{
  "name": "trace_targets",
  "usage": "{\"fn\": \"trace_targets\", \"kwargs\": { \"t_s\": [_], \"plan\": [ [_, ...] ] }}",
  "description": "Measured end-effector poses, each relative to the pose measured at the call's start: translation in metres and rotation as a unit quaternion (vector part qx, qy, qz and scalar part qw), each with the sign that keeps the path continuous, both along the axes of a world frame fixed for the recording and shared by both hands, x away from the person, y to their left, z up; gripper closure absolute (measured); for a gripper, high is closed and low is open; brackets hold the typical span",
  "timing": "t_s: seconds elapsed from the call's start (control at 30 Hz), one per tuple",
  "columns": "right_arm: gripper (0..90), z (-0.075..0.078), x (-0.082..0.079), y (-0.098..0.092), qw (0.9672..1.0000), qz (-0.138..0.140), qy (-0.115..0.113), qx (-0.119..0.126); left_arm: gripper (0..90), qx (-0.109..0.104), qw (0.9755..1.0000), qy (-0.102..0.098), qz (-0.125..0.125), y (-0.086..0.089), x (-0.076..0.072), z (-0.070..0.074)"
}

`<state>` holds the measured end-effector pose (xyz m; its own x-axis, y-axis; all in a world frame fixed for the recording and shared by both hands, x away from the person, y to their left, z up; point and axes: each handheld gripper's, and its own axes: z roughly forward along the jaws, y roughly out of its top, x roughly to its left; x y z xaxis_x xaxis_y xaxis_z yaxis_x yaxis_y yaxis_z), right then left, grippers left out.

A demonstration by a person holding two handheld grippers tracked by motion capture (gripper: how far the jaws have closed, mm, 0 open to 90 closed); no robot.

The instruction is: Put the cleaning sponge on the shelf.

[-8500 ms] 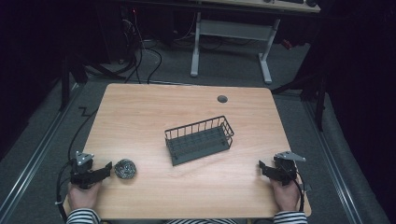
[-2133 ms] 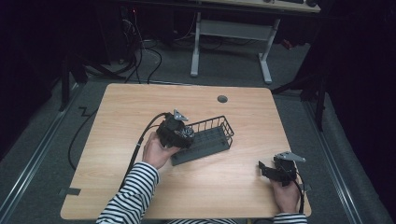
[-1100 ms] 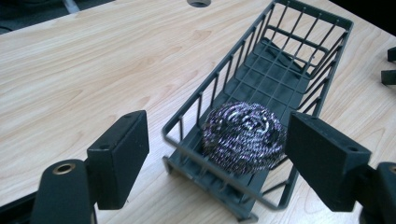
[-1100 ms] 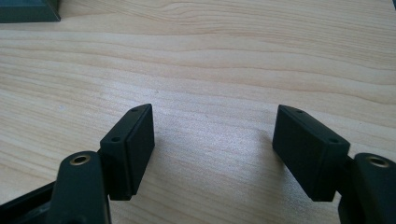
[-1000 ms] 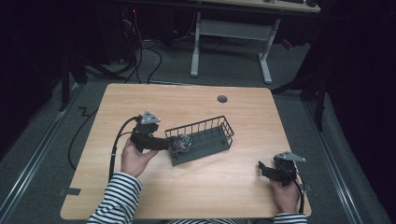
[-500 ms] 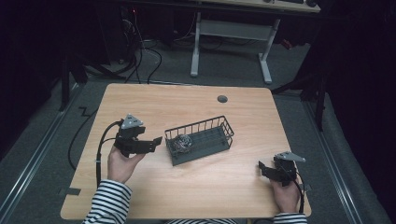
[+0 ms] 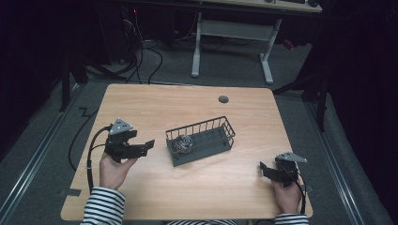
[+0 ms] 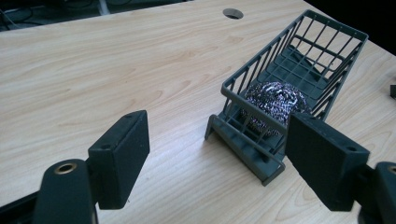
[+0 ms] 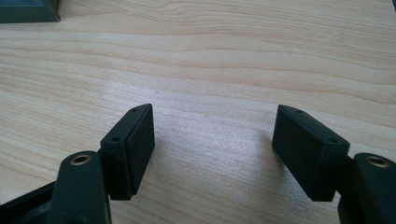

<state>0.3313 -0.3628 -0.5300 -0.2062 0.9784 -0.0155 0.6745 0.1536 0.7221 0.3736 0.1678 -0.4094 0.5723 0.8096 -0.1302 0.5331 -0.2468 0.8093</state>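
Observation:
A dark wire basket (image 7: pixel 201 140) sits tilted across the middle of the wooden table (image 7: pixel 141 103). A steel-wool scrubber (image 7: pixel 182 142) lies inside its left end, also seen through the bars in the left gripper view as the scrubber (image 8: pixel 275 100) in the basket (image 8: pixel 308 60). My left gripper (image 7: pixel 149 145) hovers just left of the basket, open, nothing between its jaws, pointing at it. My right gripper (image 7: pixel 263 169) rests near the table's front right, open over bare wood; its open jaws (image 9: pixel 212 149) hold nothing.
A round cable hole (image 7: pixel 223 99) lies near the table's far edge. A white-legged desk frame (image 7: pixel 234 33) and cables stand on the floor beyond. A dark basket corner (image 9: pixel 28 11) shows at the top left of the right gripper view.
The left gripper carried the scrubber from the front left to the basket, left it inside, and has drawn back leftwards, empty. The right gripper has stayed still.

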Motion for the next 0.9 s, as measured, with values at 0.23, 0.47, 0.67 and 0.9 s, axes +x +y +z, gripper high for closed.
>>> {"fn": "trace_targets", "kwargs": {
  "t_s": [0.23, 0.47, 0.67, 0.9],
  "plan": [
    [30.1, 0.000, 0.000, 0.000, 1.0000, 0.000, 0.000, 0.000, 23.0, -0.015, 0.9997, 0.003, 0.019, 0.021, -0.008, -0.006],
    [30.1, 0.000, 0.000, 0.000, 1.0000, -0.002, 0.000, 0.000, 22.5, -0.024, 0.9991, 0.016, 0.031, 0.032, -0.011, -0.020],
    [30.1, 0.000, 0.000, 0.000, 1.0000, -0.002, 0.000, 0.001, 22.6, -0.034, 0.9982, 0.021, 0.044, 0.038, -0.015, -0.031],
    [30.0, 0.000, 0.000, 0.000, 1.0000, -0.001, 0.000, 0.000, 22.6, -0.035, 0.9975, 0.028, 0.055, 0.041, -0.019, -0.042]
  ]
}}
